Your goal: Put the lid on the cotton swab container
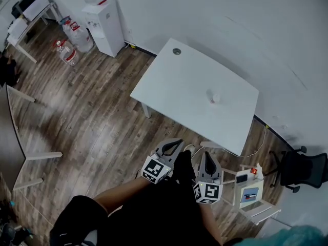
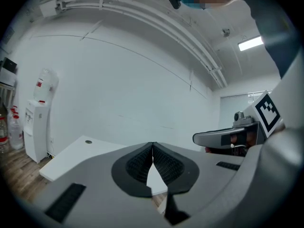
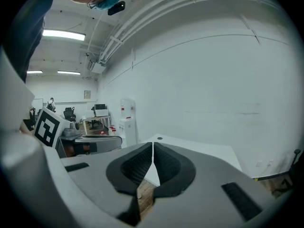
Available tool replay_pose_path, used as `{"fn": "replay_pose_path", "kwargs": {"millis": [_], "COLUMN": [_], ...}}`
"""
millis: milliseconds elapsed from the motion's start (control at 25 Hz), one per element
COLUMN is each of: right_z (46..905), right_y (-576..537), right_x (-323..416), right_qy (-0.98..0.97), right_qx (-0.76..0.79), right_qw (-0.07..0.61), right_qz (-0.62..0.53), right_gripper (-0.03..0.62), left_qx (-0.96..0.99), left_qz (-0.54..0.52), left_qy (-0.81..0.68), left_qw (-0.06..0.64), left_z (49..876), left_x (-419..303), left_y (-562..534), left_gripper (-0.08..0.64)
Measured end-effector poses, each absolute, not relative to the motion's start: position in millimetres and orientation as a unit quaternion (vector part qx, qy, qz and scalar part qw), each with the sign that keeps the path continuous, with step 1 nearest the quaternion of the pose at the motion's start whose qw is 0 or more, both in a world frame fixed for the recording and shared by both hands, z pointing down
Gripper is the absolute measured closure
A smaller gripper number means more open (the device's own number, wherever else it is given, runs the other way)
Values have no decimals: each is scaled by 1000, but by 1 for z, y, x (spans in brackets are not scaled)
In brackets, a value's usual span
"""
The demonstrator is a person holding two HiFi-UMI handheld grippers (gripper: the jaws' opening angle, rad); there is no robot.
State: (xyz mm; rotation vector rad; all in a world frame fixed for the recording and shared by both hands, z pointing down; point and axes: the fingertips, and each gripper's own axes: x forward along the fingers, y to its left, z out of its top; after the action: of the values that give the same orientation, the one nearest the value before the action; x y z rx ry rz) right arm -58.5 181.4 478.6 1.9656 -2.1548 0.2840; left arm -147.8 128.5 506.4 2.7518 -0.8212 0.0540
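A small clear container (image 1: 214, 97) stands on the white table (image 1: 174, 86), toward its right side; it is too small to tell its lid apart. Both grippers are held low in front of the person, short of the table's near edge. The left gripper (image 1: 173, 145) is shut with nothing between its jaws, and its own view shows the pads closed together (image 2: 152, 148). The right gripper (image 1: 206, 158) is shut and empty as well, pads meeting (image 3: 152, 148). Neither gripper view shows the container.
A round grommet (image 1: 177, 51) sits at the table's far corner. A water dispenser (image 1: 102, 24) and water bottles (image 1: 69, 47) stand by the far wall. A black chair (image 1: 302, 170) and a small stand with items (image 1: 249, 187) are at the right, and another table (image 1: 15, 137) at the left.
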Motion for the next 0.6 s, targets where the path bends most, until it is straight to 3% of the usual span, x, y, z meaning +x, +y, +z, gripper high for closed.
{"fn": "replay_pose_path", "kwargs": {"millis": [600], "right_z": [501], "right_y": [57], "right_x": [12], "right_qy": [-748], "right_qx": [651], "right_qw": [53], "right_qz": [121], "right_gripper": [558], "left_qx": [945], "left_qz": [84], "left_qy": [-284], "left_qw": [135], "left_z": [543], "left_x": [-80], "left_y": [26], "left_gripper": [548]}}
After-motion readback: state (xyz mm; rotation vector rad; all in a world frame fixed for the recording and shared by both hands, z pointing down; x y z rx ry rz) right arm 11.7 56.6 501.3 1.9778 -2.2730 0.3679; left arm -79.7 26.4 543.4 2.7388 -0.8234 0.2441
